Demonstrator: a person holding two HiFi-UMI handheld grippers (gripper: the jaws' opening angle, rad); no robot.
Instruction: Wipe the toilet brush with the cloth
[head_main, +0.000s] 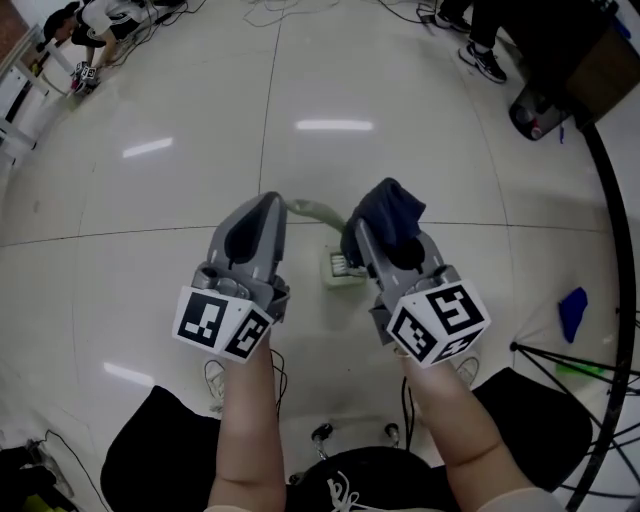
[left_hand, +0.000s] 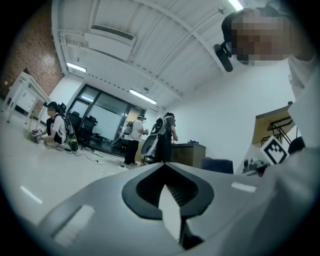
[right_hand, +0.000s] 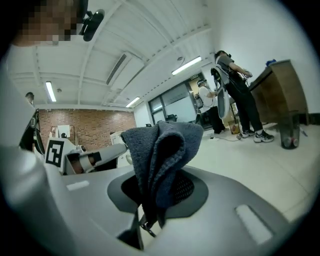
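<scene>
A pale green toilet brush (head_main: 318, 212) lies on the shiny floor, its bristle head (head_main: 343, 268) nearest me. Both grippers hang above it, pointing up and away. The left gripper (head_main: 268, 204) covers the handle's left end; in the left gripper view its jaws (left_hand: 163, 172) meet at the tips with nothing gripped. To its right, the right gripper (head_main: 368, 228) is shut on a dark blue-grey cloth (head_main: 390, 210). In the right gripper view the folded cloth (right_hand: 160, 155) stands up out of the jaws (right_hand: 148, 210). The left gripper (right_hand: 85, 159) shows beside it.
Black tripod legs (head_main: 600, 350) and a blue object (head_main: 572, 312) stand at the right. A dark bin (head_main: 538, 112) sits by a wooden cabinet at the back right. People stand far off (left_hand: 132, 137); another crouches at the left (head_main: 95, 25). Cables trail across the floor.
</scene>
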